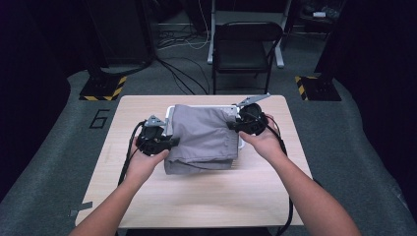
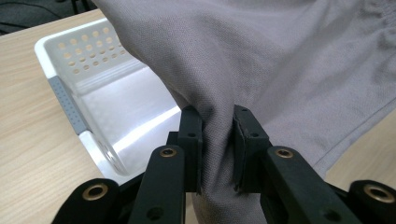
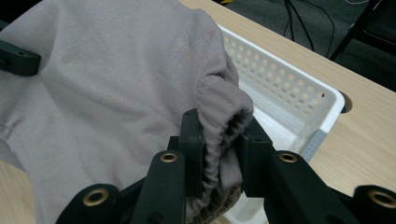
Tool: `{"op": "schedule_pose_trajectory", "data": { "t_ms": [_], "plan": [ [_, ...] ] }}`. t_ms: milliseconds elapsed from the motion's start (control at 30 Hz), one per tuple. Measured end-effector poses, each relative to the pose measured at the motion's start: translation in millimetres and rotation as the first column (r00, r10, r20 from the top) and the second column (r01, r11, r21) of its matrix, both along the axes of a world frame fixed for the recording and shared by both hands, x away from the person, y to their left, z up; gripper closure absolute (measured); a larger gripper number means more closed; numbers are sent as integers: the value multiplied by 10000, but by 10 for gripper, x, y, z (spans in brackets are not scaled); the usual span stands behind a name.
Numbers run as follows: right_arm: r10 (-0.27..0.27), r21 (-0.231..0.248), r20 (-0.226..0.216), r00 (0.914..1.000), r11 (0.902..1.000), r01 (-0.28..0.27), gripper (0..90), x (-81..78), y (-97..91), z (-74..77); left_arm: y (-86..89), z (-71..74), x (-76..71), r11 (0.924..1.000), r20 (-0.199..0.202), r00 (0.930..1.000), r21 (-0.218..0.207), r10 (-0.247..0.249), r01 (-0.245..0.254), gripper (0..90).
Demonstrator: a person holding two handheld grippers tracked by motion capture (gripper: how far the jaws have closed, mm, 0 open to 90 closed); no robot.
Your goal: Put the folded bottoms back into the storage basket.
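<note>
Cloth (image 1: 204, 137) hangs stretched between both grippers — left gripper (image 1: 164, 142) and right gripper (image 1: 235, 126) each clamped on an edge — over the basket (image 1: 202, 106), long axis running hand to hand, sagging onto the table (image 1: 206, 196).

Both forearms come in from the bottom of the high view, bare and angled inward, each hand wrapped round a black gripper. The left hand (image 1: 142, 160) sits low and close to the body, its left gripper (image 1: 169, 142) pointing right, grey plate on top, cable trailing back along the wrist. The right hand (image 1: 263, 140) is farther forward, its right gripper (image 1: 231, 125) pointing left, plate tilted up. In the left gripper view the jaws are pinched on a fold of grey cloth (image 2: 217, 135); in the right gripper view they clamp a gathered hem
</note>
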State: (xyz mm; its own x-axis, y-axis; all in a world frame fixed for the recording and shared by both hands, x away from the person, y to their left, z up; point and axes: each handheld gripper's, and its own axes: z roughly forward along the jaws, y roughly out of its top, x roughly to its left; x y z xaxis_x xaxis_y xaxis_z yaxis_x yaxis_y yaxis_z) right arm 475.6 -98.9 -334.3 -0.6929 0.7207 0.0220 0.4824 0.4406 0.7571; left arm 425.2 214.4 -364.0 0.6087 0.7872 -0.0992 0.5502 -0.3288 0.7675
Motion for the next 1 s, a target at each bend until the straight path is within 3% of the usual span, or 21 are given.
{"op": "schedule_pose_trajectory", "data": {
  "t_ms": [233,333,500,633,667,833,1000],
  "plan": [
    [-243,-97,15,9997,9997,243,744,163,27,33,-5,29,160,9997,2,9997,83,237,-237,755],
    [-392,-56,-75,9992,9992,391,744,231,34,46,-1,34,221,9991,-30,9992,-86,405,-405,755],
    [-690,-20,-63,9976,9976,690,744,327,85,59,5,43,324,9982,-119,9981,94,600,-599,755],
    [-893,-317,-82,9960,9955,890,744,402,149,70,-23,50,408,9952,-144,9951,46,973,-973,755],
    [-837,-426,61,9965,9956,839,744,430,161,76,-16,57,429,9958,-169,9958,202,899,-895,755],
    [-1003,-1024,156,9948,9896,1014,744,531,226,137,-25,76,512,9938,-239,9935,49,1115,-1114,755],
    [-1190,-1306,76,9929,9843,1190,744,613,277,184,-32,92,576,9931,-314,9927,166,1164,-1160,755]
  ]
}}
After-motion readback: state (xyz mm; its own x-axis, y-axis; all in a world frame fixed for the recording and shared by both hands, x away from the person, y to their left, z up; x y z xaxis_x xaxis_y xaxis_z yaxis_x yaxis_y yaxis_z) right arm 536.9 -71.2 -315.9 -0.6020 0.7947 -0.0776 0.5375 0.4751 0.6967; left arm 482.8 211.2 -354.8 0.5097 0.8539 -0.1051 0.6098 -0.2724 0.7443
